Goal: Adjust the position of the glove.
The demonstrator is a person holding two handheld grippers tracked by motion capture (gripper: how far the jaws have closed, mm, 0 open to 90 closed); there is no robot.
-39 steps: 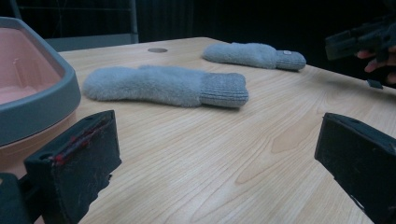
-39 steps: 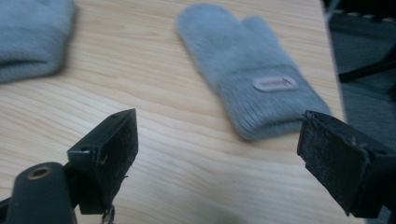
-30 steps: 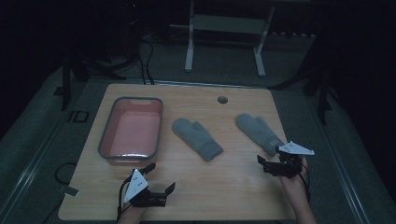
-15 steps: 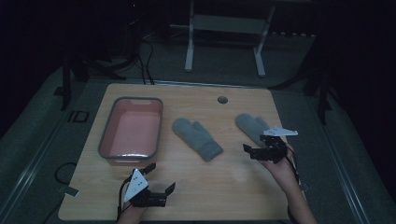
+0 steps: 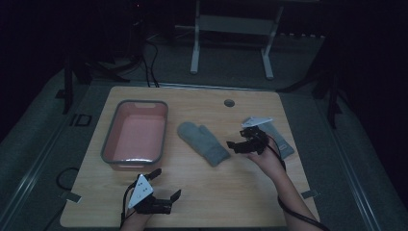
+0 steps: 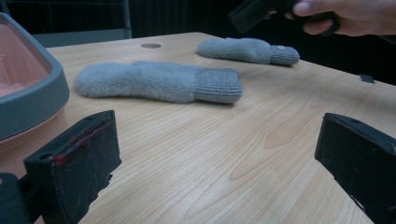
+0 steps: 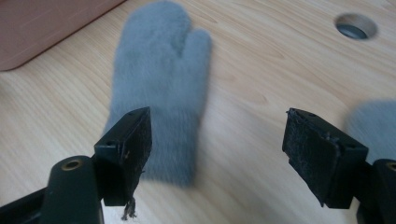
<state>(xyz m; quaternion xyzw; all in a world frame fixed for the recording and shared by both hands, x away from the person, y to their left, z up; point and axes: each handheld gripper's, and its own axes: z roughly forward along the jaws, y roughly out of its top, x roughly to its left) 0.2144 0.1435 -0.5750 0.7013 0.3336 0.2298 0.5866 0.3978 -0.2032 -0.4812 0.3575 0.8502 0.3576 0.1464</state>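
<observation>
High view: my right claw (image 5: 236, 143) hangs over the bench (image 5: 250, 192) at about 3 o'clock, between the two grey mittens. Its jaws stand wide but have just been closing, with nothing between them. The near mitten (image 5: 203, 143) lies flat at the bench's centre, cuff toward 5 o'clock, just beside the claw tips. The far mitten (image 5: 283, 142) lies toward 3 o'clock, partly hidden behind the claw and my hand.

Right gripper view: the near mitten (image 7: 161, 84) lies ahead of the jaws, thumb to the right, its cuff behind the left jaw. The far mitten (image 7: 373, 123) shows as a blur at the right edge.

My left claw (image 5: 166, 185) sits at 7 o'clock, jaws fully apart and empty, below the pink tub (image 5: 109, 150) at 9 o'clock.
</observation>
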